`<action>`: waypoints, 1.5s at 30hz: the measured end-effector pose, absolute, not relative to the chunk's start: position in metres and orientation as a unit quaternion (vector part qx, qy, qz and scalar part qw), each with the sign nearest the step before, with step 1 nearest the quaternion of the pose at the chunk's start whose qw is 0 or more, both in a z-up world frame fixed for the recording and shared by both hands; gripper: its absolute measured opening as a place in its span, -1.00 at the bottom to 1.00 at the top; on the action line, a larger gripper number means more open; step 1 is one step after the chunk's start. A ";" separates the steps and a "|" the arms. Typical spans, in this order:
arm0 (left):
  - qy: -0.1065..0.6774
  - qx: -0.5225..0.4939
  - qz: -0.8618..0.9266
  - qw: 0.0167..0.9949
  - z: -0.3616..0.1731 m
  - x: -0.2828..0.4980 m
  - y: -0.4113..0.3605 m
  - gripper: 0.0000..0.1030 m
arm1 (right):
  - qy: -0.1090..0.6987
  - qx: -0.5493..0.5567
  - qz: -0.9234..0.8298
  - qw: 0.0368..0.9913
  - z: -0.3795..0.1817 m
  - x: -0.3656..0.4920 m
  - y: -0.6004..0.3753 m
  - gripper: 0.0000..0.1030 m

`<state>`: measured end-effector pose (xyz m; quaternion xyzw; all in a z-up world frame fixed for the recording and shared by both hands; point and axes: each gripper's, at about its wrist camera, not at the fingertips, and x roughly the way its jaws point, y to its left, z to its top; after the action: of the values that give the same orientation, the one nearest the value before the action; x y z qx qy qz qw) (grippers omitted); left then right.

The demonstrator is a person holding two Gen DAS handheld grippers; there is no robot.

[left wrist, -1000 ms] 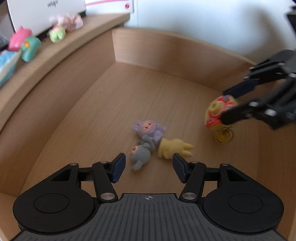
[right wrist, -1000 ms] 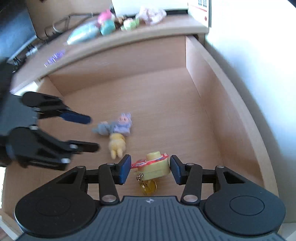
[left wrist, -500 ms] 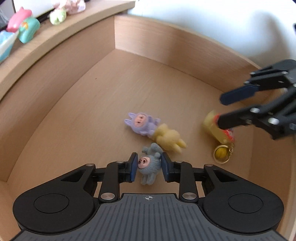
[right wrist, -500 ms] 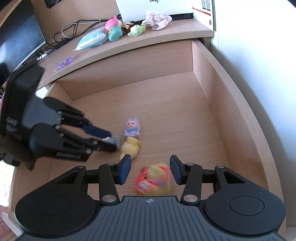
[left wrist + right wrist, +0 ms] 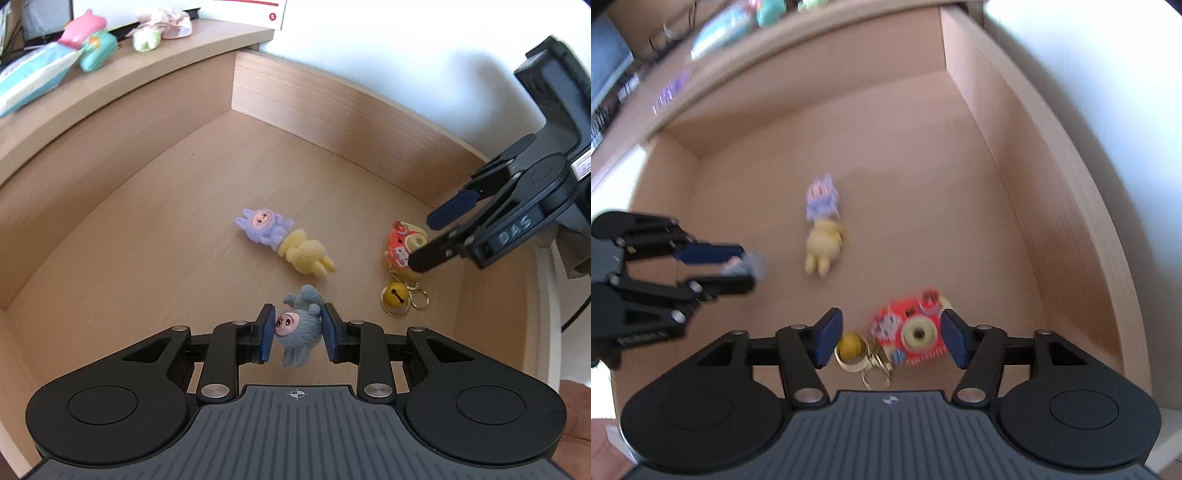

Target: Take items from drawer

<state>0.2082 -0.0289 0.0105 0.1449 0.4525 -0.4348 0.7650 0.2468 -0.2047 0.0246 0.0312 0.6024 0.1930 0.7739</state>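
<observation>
- The left gripper [image 5: 298, 333] was clamped on a grey plush doll [image 5: 300, 329], its blue pads pressed to the doll's head and body just above the floor of the open wooden drawer [image 5: 155, 206]
- The right gripper [image 5: 889, 339] had its jaws opening around a red-and-yellow toy camera keychain [image 5: 911, 335] that lay on the drawer floor; the pads did not appear to press on it
- A purple plush doll [image 5: 263, 226] and a yellow plush doll [image 5: 307, 255] lay touching each other mid-drawer, well clear of both grippers
- Done well, the lift would likely go straight up, grip kept firm on the soft doll and clear of the drawer wall
- The keychain's bell [image 5: 849, 344] and ring sat between the right pads too, so a centred closing on the camera body seemed wise
</observation>
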 end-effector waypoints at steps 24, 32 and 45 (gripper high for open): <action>0.422 0.100 -0.433 0.790 0.016 0.203 -0.017 -0.40 | 0.547 -0.058 0.269 0.791 0.065 0.215 -0.149 0.21; 0.437 0.107 -0.393 0.802 0.012 0.206 -0.021 -0.40 | 0.429 -0.064 0.287 0.854 0.104 0.197 -0.161 -0.01; 0.436 0.058 -0.363 0.821 0.018 0.221 -0.004 -0.40 | 0.465 -0.017 0.295 0.835 0.078 0.238 -0.186 0.26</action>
<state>0.2207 -0.0044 0.0175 0.0577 0.4364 -0.3629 0.8213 0.2377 -0.1860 0.0779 -0.0174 0.4653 0.2945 0.8345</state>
